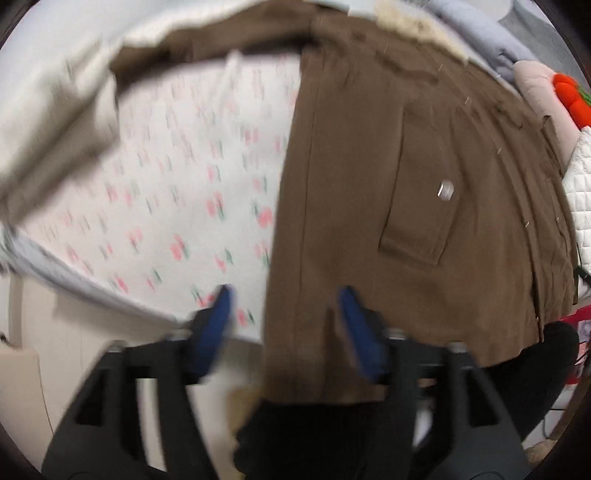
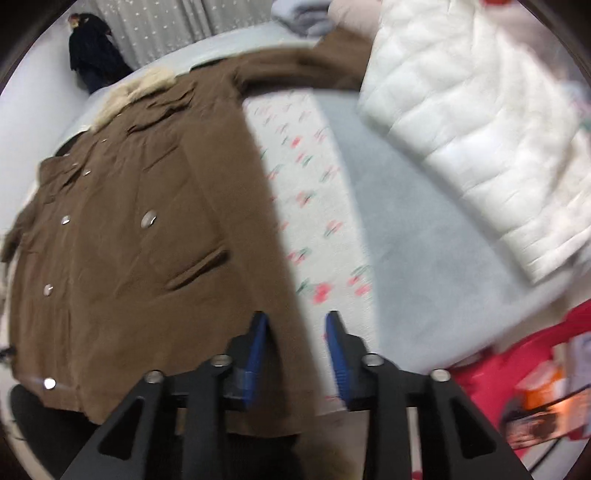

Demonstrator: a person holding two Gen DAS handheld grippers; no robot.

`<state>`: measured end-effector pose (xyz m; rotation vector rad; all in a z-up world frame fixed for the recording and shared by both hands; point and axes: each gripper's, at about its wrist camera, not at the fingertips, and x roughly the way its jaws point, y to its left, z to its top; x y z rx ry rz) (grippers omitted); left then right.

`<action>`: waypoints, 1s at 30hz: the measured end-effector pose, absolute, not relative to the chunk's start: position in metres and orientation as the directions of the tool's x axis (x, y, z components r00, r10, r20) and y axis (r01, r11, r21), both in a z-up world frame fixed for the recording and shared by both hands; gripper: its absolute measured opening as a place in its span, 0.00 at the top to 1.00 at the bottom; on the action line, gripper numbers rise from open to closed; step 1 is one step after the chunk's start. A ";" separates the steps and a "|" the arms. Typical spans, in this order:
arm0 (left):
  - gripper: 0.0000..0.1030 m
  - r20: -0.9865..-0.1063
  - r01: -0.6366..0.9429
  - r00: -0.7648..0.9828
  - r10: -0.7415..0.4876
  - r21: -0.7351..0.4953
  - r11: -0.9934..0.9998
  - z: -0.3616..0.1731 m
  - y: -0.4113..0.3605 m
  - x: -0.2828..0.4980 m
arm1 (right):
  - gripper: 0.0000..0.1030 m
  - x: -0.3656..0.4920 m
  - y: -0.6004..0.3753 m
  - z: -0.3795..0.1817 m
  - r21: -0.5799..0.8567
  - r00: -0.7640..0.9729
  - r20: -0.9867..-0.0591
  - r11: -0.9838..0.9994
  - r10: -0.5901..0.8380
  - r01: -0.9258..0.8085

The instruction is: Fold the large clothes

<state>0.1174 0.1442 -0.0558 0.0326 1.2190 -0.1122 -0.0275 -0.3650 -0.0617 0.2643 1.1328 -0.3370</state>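
Observation:
A brown coat (image 1: 369, 184) with a pale fur collar (image 1: 413, 22) and silver buttons lies flat, front up, on a bed with a cherry-print sheet (image 1: 177, 177). In the left wrist view one sleeve (image 1: 221, 48) stretches out to the upper left. My left gripper (image 1: 286, 317) is open above the hem, and the coat's side edge runs between its blue pads. In the right wrist view the coat (image 2: 129, 240) fills the left half. My right gripper (image 2: 295, 332) is open over the coat's other side edge near the hem, with a gap at each pad.
A white quilted jacket (image 2: 461, 129) lies on the bed at the right. A beige garment (image 1: 55, 129) is bunched at the left. Folded grey bedding (image 2: 303, 14) and a dark garment (image 2: 92, 55) sit at the far side. Red clutter (image 2: 517, 350) stands beside the bed's near edge (image 1: 110, 291).

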 end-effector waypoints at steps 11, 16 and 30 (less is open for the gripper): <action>0.19 -0.836 -0.291 0.548 0.015 -0.174 0.941 -0.057 0.272 0.245 | 0.26 0.059 -0.304 -0.032 0.017 0.501 -0.860 0.975 -0.098 0.220; 0.19 -0.829 -0.455 0.559 0.016 -0.291 0.842 -0.085 0.330 0.314 | 0.26 0.092 -0.282 -0.043 0.007 0.502 -0.861 0.985 -0.083 0.175; 0.92 -0.402 -0.489 0.861 0.313 -0.483 0.726 -0.011 0.370 0.355 | 0.26 0.203 -0.222 -0.045 -0.006 0.512 -0.858 0.997 -0.042 0.072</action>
